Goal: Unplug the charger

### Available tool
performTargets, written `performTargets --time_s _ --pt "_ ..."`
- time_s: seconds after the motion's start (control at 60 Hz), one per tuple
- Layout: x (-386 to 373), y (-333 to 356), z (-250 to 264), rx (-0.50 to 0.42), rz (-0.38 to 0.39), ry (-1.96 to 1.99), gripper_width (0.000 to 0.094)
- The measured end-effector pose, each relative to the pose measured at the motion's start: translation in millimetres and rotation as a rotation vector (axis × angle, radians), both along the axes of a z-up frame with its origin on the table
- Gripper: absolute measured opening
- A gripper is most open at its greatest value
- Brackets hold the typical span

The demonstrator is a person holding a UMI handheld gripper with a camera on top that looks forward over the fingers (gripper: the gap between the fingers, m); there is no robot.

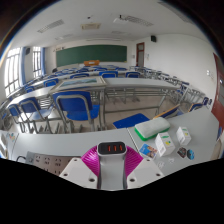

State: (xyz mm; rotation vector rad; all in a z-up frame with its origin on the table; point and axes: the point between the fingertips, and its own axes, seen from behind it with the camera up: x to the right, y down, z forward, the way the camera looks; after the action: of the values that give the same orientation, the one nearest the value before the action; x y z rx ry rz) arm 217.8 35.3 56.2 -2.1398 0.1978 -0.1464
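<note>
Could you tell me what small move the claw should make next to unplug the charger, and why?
Probably close the claw on the black charger: it sits between the pink pads, beside the power strip, with gaps either side, so nothing grips it yet.

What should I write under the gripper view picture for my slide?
Gripper with open fingers around a black charger on a desk, in a classroom with blue chairs.

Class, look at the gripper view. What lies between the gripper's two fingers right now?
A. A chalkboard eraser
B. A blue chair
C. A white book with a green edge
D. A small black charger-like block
D. A small black block sits between the magenta pads of the gripper; whether they press on it cannot be told. The book lies off to the side on the desk, and the blue chairs stand beyond.
</note>
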Motion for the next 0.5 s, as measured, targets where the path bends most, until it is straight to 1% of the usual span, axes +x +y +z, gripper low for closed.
performTargets --time_s 0.033,0.133,0.167,0.233,0.267,0.367,0.383,0.4,0.45,0.5 --pt "2.5 -2.0 -14.4 -0.028 -0.009 0.005 0.0308" --pt "2.8 -8.8 -47.3 -0.091 -0.016 0.039 0.0344" --pt "4.8 -11.9 -54.4 -0.114 -0.021 0.039 0.0375" --pt "6.3 -15.0 -54.9 -0.114 -0.026 0.033 0.0428" --pt "7.2 -17.4 -52.5 -0.114 -0.029 0.023 0.0487" --pt "8.6 -26.6 -36.6 -0.091 -0.021 -0.019 0.0804" --pt "8.7 -28.6 -32.6 -0.085 -0.02 -0.026 0.085" --pt "8.0 -31.4 -28.3 -0.08 -0.019 -0.033 0.0872" --pt "3.9 -43.3 -10.6 -0.061 -0.018 -0.054 0.084" --pt "1.0 -56.8 6.2 -0.039 -0.019 -0.073 0.0858"
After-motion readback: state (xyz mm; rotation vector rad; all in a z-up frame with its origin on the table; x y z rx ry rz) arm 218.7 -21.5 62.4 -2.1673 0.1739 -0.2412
